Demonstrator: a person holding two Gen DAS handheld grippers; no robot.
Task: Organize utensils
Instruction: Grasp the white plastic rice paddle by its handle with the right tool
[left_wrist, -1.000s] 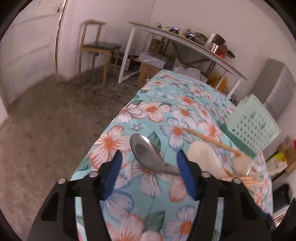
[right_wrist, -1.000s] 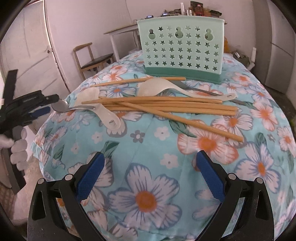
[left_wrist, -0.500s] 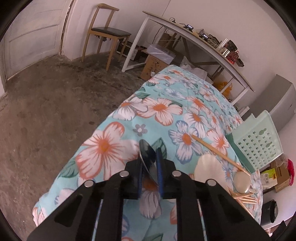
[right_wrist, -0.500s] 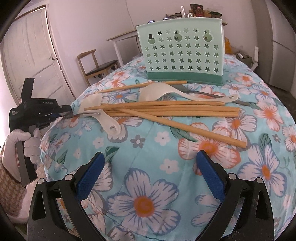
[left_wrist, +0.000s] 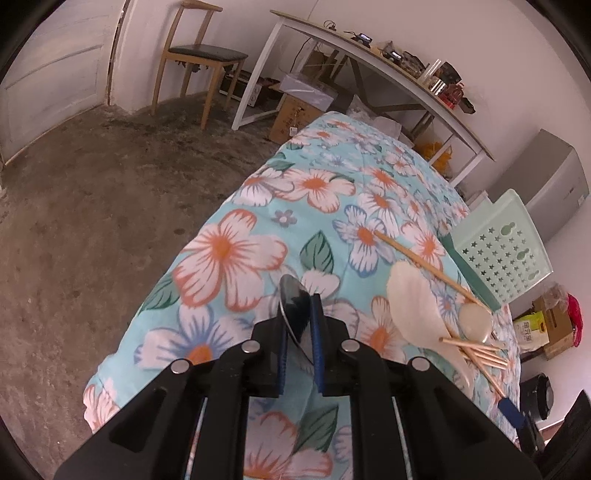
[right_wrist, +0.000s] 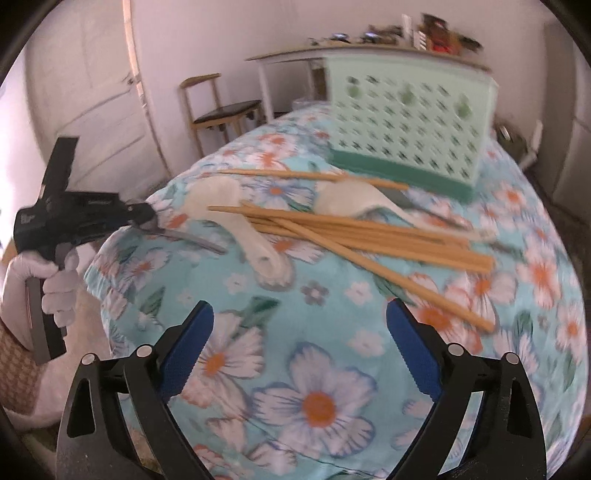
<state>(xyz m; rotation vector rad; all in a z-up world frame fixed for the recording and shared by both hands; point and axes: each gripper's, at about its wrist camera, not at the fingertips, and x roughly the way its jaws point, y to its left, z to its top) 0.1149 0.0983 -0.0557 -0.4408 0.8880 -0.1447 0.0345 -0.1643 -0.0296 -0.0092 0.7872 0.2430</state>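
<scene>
Between the left gripper's (left_wrist: 298, 325) pinching pads sits the spoon (left_wrist: 293, 314) bowl; right gripper (right_wrist: 300, 354), spread though just narrowing, holds nothing.

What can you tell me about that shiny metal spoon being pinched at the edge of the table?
The metal spoon looks like polished steel, with a dark, reflective oval bowl and a slim plain handle. The left gripper is shut on its bowl, which stands on edge between the blue pads. The handle sticks out toward the other utensils, slanting slightly down over the floral tablecloth, near a white plastic spoon. Whether its tip touches the cloth is unclear.
</scene>
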